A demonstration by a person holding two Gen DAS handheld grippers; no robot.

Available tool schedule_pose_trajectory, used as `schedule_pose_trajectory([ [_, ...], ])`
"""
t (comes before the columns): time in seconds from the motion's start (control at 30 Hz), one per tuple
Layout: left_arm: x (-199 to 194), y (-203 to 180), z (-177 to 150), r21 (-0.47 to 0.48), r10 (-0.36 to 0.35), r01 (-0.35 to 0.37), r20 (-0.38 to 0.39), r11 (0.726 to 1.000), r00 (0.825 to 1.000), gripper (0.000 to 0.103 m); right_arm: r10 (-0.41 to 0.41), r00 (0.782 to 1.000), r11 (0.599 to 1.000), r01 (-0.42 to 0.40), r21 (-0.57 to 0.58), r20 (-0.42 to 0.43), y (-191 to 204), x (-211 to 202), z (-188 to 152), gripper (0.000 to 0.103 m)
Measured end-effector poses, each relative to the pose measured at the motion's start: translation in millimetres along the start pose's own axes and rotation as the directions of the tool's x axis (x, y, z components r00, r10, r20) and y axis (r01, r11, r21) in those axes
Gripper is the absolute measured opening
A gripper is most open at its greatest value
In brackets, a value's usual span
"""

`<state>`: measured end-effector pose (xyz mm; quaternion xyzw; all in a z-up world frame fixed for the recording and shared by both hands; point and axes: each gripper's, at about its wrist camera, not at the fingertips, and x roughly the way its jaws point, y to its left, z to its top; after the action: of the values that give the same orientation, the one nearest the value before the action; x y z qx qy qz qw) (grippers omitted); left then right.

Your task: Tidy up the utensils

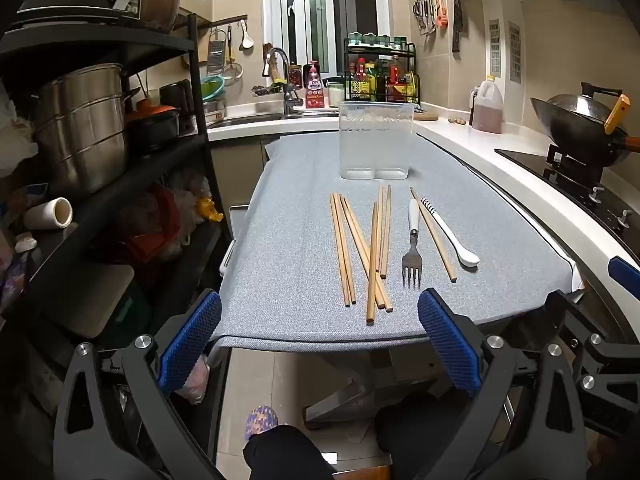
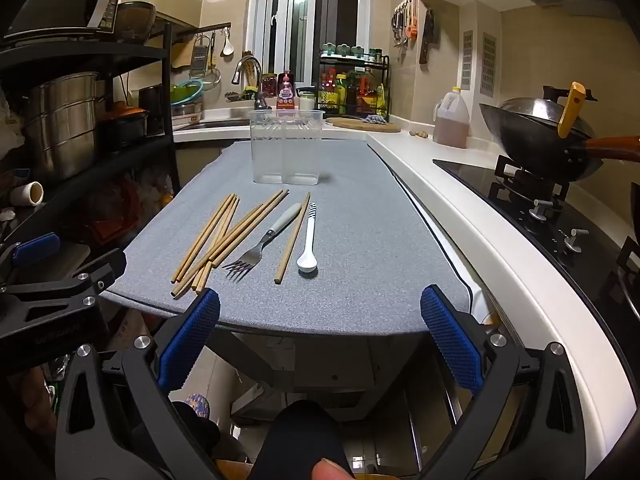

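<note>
A grey table cover (image 1: 304,208) lies on a small table beside a white counter (image 2: 460,196). On the stove (image 2: 532,200) stands a dark wok (image 2: 536,136) with a lid. A jug of brown liquid (image 2: 451,122) stands near a spice rack (image 2: 354,84). Steel pots (image 1: 80,128) sit on a black shelf (image 1: 192,92).

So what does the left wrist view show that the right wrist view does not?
Only the left wrist view shows the yellow toy on the dark shelf. Only the right wrist view shows a thumb at the bottom edge, and the whole round cutting board on the counter. Both show the chopsticks, fork, white spoon and clear container on the grey table cover, with open left tongs and open right tongs.
</note>
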<state>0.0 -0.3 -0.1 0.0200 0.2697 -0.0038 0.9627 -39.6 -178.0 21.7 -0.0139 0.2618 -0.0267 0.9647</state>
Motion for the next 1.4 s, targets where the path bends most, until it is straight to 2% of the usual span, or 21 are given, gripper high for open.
schedule_pose_trajectory([
  [1.23, -0.4, -0.2, -0.1, 0.008, 0.005, -0.005, 0.002, 1.000, 1.000, 0.096, 0.002, 1.000, 1.000, -0.002, 0.000, -0.002, -0.8, 0.5, 0.0, 0.098],
  [1.4, 5.5, -3.9, 1.7, 0.000, -0.010, 0.010, -0.029, 1.000, 1.000, 0.096, 0.012, 1.000, 0.999, -0.012, 0.032, -0.021, -9.4, 11.3, 3.5, 0.098],
])
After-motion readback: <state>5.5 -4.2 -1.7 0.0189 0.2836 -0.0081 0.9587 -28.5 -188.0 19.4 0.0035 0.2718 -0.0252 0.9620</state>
